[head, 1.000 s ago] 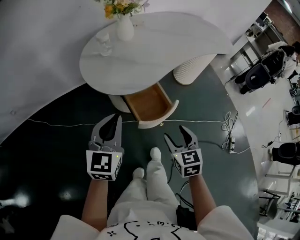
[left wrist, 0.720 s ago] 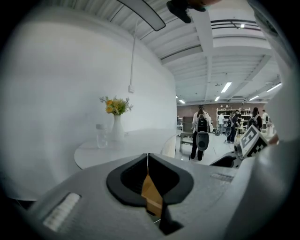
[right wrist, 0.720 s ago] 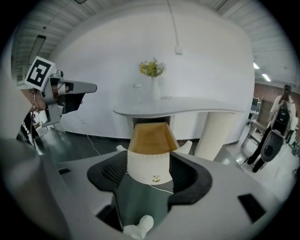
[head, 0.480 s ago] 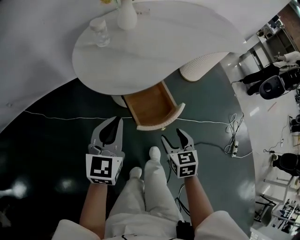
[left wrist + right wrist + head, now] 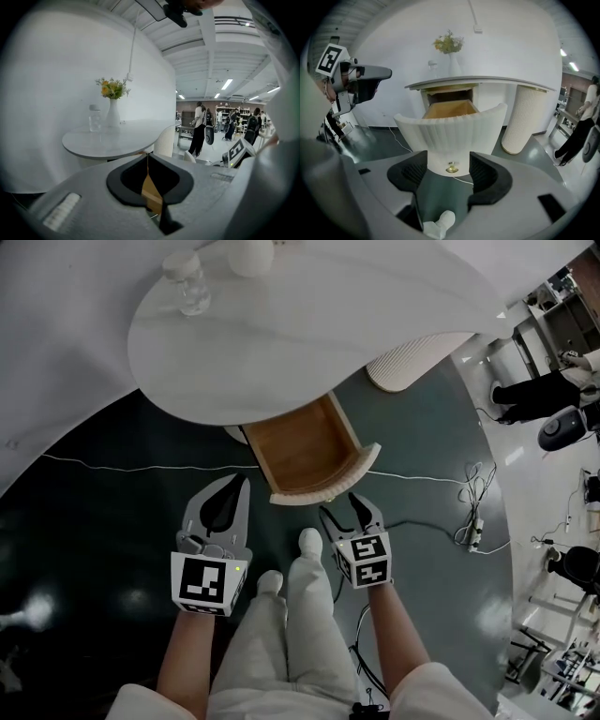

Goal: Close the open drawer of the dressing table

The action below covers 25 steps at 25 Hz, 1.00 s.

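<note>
Drawer: pulled well out from under the white tabletop, straight ahead of the right tongs. The wooden inside looks empty.
Front panel: white, curved and ribbed. It fills the right gripper view just beyond the jaw tips.
Knob: small and brass, low at the panel's centre. It sits framed between the right jaws and beyond them, not touched.
Right tongs: jaws wide apart, nothing held, tips just short of the panel.
Left tongs: jaws pressed together and empty, with only a thin slit through which drawer wood shows. They sit beside the panel's left corner, apart from it.
Handling (judged): a light, rigid wooden box that should slide easily. The ribbed face is stiff, unlikely to mark, and gives some purchase, so no grip is needed.
Where to take hold: push flat on the panel's middle, at or just above the knob, so the box runs straight. A push at one corner would likely skew and jam it.
Risk: the tips may glance off the curved face, and a hard shove could jolt the vase and glass jar far beyond the tongs.
Floor: a white cable runs crosswise just ahead of both tongs.
</note>
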Each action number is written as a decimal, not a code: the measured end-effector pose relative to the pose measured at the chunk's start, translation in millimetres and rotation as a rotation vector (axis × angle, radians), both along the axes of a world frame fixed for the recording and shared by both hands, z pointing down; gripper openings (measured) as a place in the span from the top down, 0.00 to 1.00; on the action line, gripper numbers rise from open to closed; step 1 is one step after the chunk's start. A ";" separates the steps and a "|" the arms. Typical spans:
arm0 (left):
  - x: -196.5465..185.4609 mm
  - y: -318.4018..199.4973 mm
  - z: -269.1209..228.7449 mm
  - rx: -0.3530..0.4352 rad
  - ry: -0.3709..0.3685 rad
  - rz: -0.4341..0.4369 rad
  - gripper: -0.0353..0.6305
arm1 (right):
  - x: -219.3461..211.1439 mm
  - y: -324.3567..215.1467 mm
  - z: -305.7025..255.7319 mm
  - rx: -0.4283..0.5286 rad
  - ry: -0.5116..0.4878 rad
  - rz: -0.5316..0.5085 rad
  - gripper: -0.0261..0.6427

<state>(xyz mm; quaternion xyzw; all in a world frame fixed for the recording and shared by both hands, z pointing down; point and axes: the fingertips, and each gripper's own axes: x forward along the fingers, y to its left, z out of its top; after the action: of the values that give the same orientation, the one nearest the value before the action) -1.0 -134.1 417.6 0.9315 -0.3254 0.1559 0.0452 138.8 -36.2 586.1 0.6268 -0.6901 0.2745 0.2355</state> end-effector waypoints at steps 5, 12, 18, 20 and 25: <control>4.4 -2.2 19.8 -0.015 -0.004 -0.020 0.92 | 2.1 -5.9 21.0 -0.009 -0.002 -0.039 0.55; -1.2 -3.0 42.0 -0.025 -0.013 -0.054 0.92 | -2.2 -9.4 45.0 -0.014 0.002 -0.084 0.55; 0.5 0.5 58.3 -0.049 -0.025 -0.072 0.92 | 0.4 -19.0 53.8 0.001 0.012 -0.067 0.55; 2.3 2.1 61.0 -0.062 -0.032 -0.078 0.92 | 0.5 -19.5 54.4 0.004 0.004 -0.054 0.55; 4.8 -3.9 59.2 -0.053 -0.036 -0.098 0.92 | -0.3 -24.8 52.1 0.019 -0.006 -0.040 0.55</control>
<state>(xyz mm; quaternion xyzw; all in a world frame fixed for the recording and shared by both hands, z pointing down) 3.9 -138.0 476.8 0.9099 -0.3674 0.1789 0.0714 138.5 -60.9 638.2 0.6145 -0.7057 0.2649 0.2328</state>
